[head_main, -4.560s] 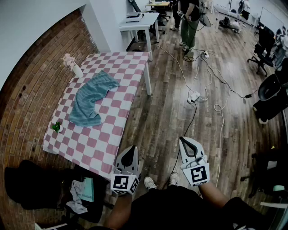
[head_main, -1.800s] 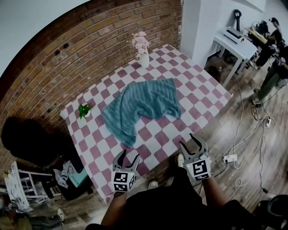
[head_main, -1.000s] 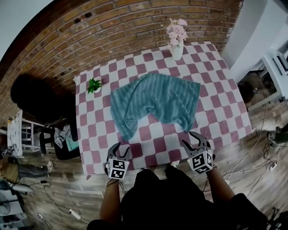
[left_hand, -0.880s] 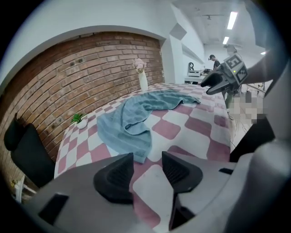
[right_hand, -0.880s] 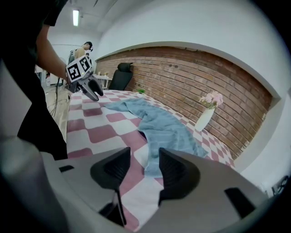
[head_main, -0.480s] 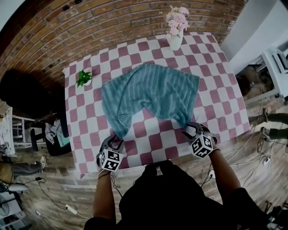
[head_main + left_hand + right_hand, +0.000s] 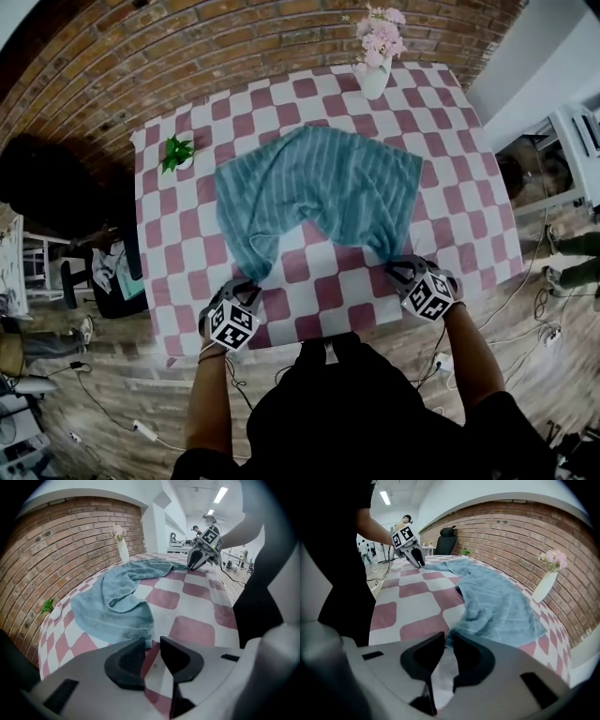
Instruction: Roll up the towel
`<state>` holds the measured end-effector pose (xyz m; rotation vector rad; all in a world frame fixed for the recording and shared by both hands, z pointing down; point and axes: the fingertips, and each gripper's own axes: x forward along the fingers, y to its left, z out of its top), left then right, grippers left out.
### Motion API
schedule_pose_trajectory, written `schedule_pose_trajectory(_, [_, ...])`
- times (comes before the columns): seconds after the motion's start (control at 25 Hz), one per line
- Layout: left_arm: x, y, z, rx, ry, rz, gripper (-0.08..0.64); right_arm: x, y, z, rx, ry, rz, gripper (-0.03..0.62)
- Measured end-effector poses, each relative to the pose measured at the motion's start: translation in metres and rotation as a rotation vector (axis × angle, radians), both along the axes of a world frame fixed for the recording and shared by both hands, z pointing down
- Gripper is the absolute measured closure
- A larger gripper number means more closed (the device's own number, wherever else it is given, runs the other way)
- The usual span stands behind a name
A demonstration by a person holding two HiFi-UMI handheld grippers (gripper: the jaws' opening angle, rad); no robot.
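The towel [image 7: 319, 192] lies rumpled and unrolled mid-table [image 7: 459, 202]; no roll is begun. At its 7 o'clock corner the left gripper [image 7: 246, 289] has just been closing, its jaws slightly apart with the corner at their tips. At 5 o'clock the right gripper [image 7: 401, 266], also just closing, appears to nip its corner.

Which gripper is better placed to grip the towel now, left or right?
Right, probably. Both grippers' jaws have just been closing. The right gripper has the towel corner between its tips; the left gripper has only tablecloth in its gap, the corner just beyond.
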<state>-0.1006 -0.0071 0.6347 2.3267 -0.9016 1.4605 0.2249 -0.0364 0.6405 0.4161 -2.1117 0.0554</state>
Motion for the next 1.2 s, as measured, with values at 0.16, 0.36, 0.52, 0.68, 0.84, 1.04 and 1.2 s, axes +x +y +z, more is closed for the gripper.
schedule_pose_trajectory(0.16, [-0.003,-0.003,0.001,0.004,-0.051,0.045,0.527,0.001,-0.003,0.0,-0.022,0.001,0.002,0.548])
schedule_pose_trajectory(0.36, [-0.006,-0.005,-0.003,0.016,-0.069,0.071,0.543,-0.001,-0.005,0.0,-0.026,0.018,-0.012,0.558])
schedule_pose_trajectory(0.52, [-0.008,-0.006,-0.015,0.059,-0.043,0.036,0.562,0.005,-0.009,-0.014,0.015,0.009,0.031,0.563])
schedule_pose_trajectory(0.68, [-0.023,-0.011,-0.034,0.148,-0.05,-0.035,0.563,0.011,-0.013,-0.035,0.124,0.023,0.066,0.565])
schedule_pose_trajectory(0.84, [-0.043,-0.019,-0.062,0.289,-0.041,-0.135,0.563,0.026,-0.025,-0.061,0.299,0.077,0.085,0.563])
schedule_pose_trajectory(1.04, [-0.079,-0.036,-0.108,0.458,-0.054,-0.266,0.563,0.049,-0.056,-0.119,0.561,0.126,0.166,0.565])
schedule_pose_trajectory(1.2, [-0.109,-0.049,-0.155,0.584,-0.08,-0.336,0.563,0.068,-0.084,-0.179,0.752,0.115,0.258,0.565])
